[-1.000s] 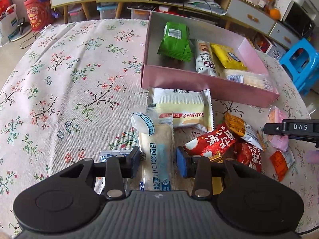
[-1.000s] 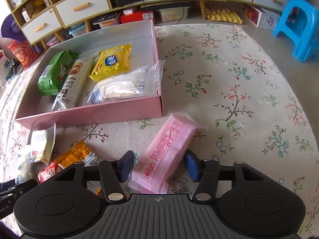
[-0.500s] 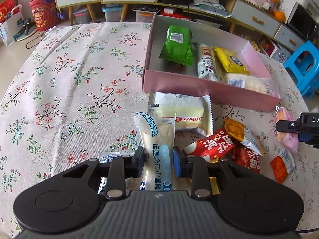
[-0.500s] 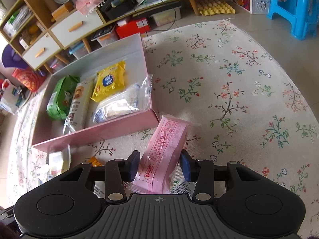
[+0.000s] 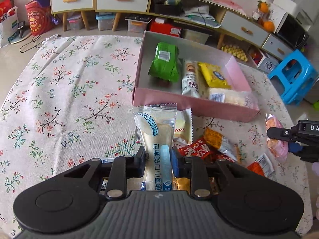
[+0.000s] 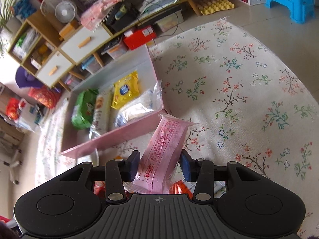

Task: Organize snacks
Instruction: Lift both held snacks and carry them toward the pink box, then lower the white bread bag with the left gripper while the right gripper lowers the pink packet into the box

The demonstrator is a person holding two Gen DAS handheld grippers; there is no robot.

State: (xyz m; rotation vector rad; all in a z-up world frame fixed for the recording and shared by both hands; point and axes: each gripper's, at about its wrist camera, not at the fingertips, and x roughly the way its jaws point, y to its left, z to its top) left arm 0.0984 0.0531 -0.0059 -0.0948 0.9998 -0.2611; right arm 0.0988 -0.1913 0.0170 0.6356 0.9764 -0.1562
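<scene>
My left gripper [image 5: 158, 162] is shut on a white and blue bread packet [image 5: 157, 139] and holds it lifted above the floral cloth. My right gripper [image 6: 159, 166] is shut on a pink snack packet [image 6: 164, 151], raised and tilted. The pink box [image 5: 191, 103] lies ahead with a green packet [image 5: 164, 62], a white biscuit packet [image 5: 190, 78], a yellow packet [image 5: 214, 75] and a clear bag [image 5: 229, 97] inside. In the right wrist view the box [image 6: 123, 135] is to the left. The right gripper with its pink packet shows at the right edge of the left wrist view [image 5: 295, 141].
Loose snacks lie on the cloth before the box: a cream cake packet [image 5: 182, 126], a red packet [image 5: 196, 149], orange packets [image 5: 217, 140]. A blue stool [image 5: 293, 77] stands right of the table. Drawers and shelves [image 5: 119, 0] line the back wall.
Both grippers closed on their packets and lifted them off the cloth. The right gripper rose high and tilted; the left one rose with the bread packet.
</scene>
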